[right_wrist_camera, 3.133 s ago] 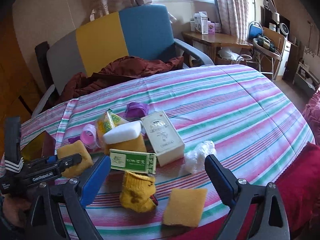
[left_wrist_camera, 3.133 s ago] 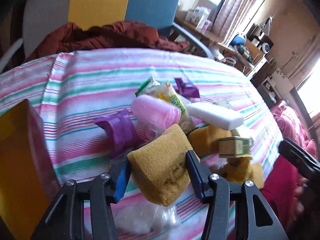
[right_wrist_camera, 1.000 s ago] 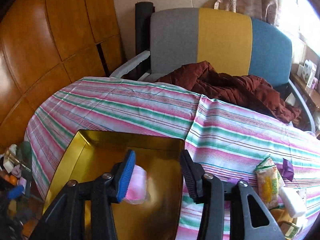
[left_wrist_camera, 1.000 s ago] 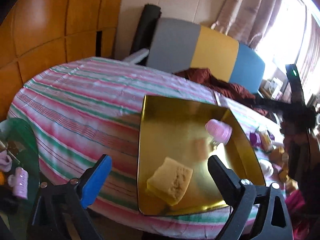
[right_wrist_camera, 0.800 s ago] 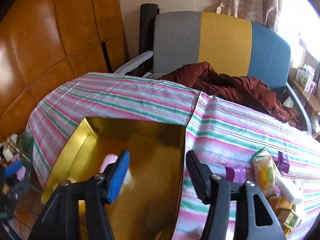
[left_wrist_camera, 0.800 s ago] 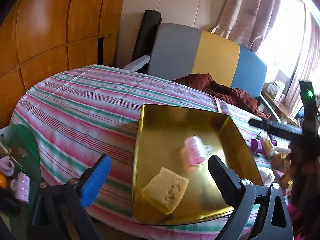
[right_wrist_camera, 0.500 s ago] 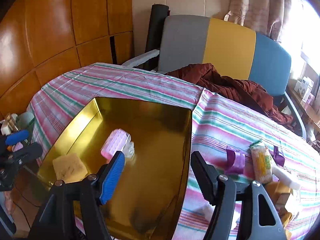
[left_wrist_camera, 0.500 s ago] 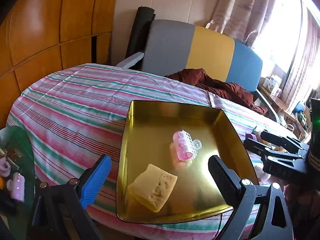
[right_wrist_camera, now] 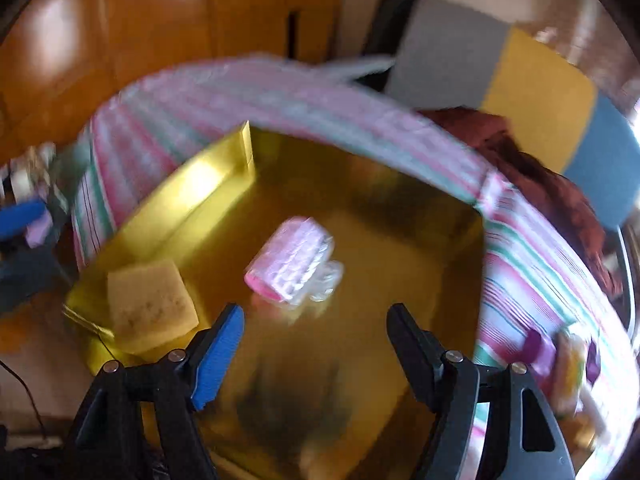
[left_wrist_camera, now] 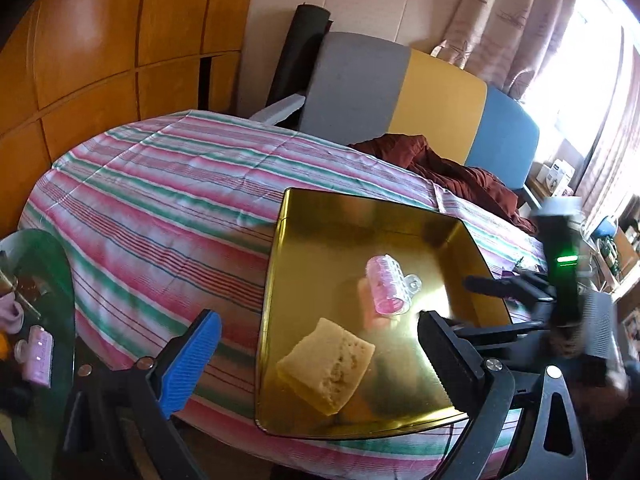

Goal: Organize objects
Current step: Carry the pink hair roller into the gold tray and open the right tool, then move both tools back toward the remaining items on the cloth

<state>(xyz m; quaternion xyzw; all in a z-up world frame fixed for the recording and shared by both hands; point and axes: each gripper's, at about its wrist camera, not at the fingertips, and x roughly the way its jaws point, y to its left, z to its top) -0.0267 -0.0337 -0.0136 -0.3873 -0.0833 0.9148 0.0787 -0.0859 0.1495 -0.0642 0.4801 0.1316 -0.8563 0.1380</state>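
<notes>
While our right gripper (right_wrist_camera: 312, 336) hangs over the gold tray (right_wrist_camera: 192, 196) with its jaws opening and nothing between them, the pink hair roller (right_wrist_camera: 292, 266) lies loose on the tray floor just ahead of the fingertips. Our left gripper (left_wrist_camera: 316, 344) is spread wide and empty too, held at the near edge of the same tray, where the yellow sponge (left_wrist_camera: 328, 364) rests close to the front rim with the roller a little beyond it, the two apart.

We judge that this is the end of a drop-off: both items sit in the tray and neither hand carries anything. Further out, on the striped tablecloth (left_wrist_camera: 160, 208) to the right of the tray, more small things wait, blurred in the right wrist view: a purple piece (right_wrist_camera: 538, 350) and a yellow packet (right_wrist_camera: 570, 364) among them. The next move calls for swinging one open gripper across to that pile, lining its fingers on either side of one item, and closing gently.
</notes>
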